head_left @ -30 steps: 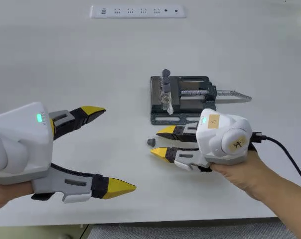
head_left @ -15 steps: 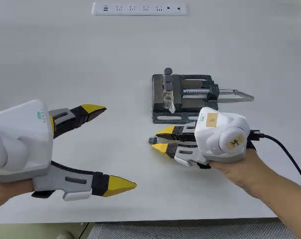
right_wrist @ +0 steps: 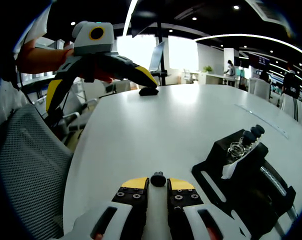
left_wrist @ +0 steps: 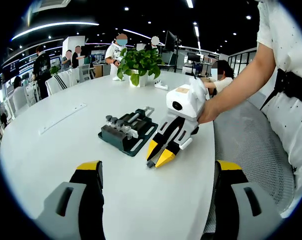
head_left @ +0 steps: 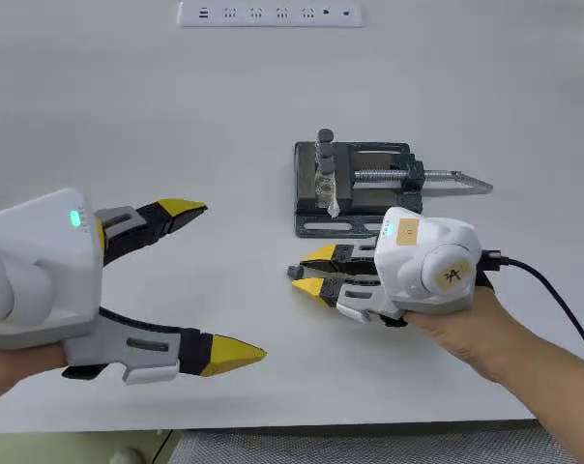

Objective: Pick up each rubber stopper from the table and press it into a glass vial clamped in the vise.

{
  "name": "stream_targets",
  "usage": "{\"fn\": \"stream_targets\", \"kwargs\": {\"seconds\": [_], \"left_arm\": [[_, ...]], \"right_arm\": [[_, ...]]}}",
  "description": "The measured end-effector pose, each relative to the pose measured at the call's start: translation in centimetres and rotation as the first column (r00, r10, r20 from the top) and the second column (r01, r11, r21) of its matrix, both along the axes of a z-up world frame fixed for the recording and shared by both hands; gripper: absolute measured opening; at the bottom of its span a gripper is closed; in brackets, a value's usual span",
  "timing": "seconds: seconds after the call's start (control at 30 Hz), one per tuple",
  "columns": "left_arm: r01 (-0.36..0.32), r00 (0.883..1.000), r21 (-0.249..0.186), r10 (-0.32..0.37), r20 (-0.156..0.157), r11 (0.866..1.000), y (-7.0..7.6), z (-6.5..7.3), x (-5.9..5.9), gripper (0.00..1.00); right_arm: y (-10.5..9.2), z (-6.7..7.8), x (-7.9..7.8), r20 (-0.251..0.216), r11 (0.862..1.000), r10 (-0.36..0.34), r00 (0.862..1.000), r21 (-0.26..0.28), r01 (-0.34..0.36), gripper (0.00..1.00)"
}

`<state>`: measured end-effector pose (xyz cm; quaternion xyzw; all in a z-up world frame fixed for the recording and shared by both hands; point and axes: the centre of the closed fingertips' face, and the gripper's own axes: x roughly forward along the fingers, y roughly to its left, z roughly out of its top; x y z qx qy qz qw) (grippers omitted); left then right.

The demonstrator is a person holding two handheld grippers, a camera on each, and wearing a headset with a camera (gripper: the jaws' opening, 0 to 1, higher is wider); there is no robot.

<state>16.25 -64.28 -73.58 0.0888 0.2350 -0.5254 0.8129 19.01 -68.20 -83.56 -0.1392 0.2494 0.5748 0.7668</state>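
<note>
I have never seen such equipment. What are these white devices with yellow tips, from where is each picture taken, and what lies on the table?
There is no robot: a person carries two two-jaw grippers. The rectangular picture comes from a camera on the person's head, looking down at the table. Each round picture comes from a camera riding on one gripper. The left gripper is open and holds nothing. The right gripper is shut on a dark rubber stopper. Beyond it stands a dark vise clamping a row of glass vials, some already stoppered. A power strip lies at the far edge.
</note>
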Motion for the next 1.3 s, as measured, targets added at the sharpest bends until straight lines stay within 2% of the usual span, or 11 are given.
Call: {"fn": "stream_targets", "kwargs": {"seconds": [0.57,0.77,0.83,1.0,1.07,1.23,1.3], "left_arm": [[0.001,1.000,-0.007,-0.001,0.000,1.000,-0.1,0.0,0.0,0.91],[0.005,1.000,-0.011,-0.005,0.004,1.000,-0.2,0.1,0.1,0.87],[0.009,1.000,-0.013,-0.009,0.010,1.000,-0.4,0.3,0.2,0.86],[0.004,1.000,-0.046,-0.003,0.022,0.999,-1.2,1.3,0.9,0.77],[0.008,0.999,-0.064,-0.005,0.046,0.998,-1.6,2.1,1.3,0.73],[0.039,0.997,-0.078,-0.033,0.075,0.996,-3.1,3.5,1.9,0.60],[0.068,0.993,-0.104,-0.058,0.099,0.992,-4.1,4.6,2.0,0.54]], "right_arm": [[-0.1,-0.2,0.1,0.005,1.000,-0.001,1.000,-0.014,0.001,0.08],[-0.7,0.5,0.0,0.003,1.000,0.019,1.000,-0.011,-0.019,0.08],[-1.1,1.2,0.0,0.005,1.000,0.026,1.000,-0.008,-0.026,0.07],[-2.7,4.3,0.2,0.016,0.999,0.048,0.999,0.013,-0.048,0.07],[-3.4,5.9,0.3,0.017,0.998,0.058,0.998,0.031,-0.058,0.07],[-4.4,10.0,0.0,0.028,0.993,0.096,0.995,0.071,-0.098,0.07],[-4.7,11.7,-0.2,0.031,0.989,0.110,0.993,0.091,-0.113,0.07]]}}
